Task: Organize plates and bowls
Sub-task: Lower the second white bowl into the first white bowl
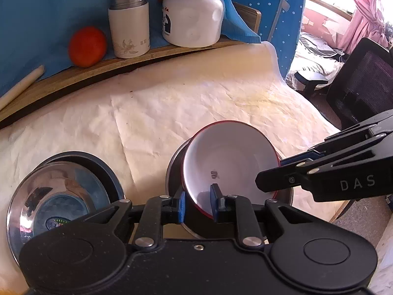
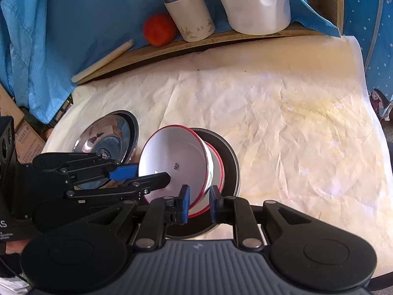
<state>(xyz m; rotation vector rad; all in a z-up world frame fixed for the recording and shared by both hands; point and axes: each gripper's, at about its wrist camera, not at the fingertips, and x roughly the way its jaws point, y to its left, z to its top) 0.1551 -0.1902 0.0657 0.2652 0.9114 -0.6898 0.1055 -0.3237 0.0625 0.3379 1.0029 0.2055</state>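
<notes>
Your left gripper (image 1: 198,202) and right gripper (image 2: 199,204) each clamp the rim of the tilted red-rimmed white bowl (image 1: 229,162), held over a dark pan (image 2: 228,152). Left of it a steel bowl (image 1: 56,191) sits in another dark pan. Farther back, an orange (image 1: 87,46) and thermos (image 1: 129,24) stand on the shelf.

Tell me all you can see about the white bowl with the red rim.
The white bowl has a glossy white inside, a thin red rim and a small dark mark on its floor. It is tilted steeply over a dark round pan. The left gripper and right gripper each pinch its rim.
</notes>
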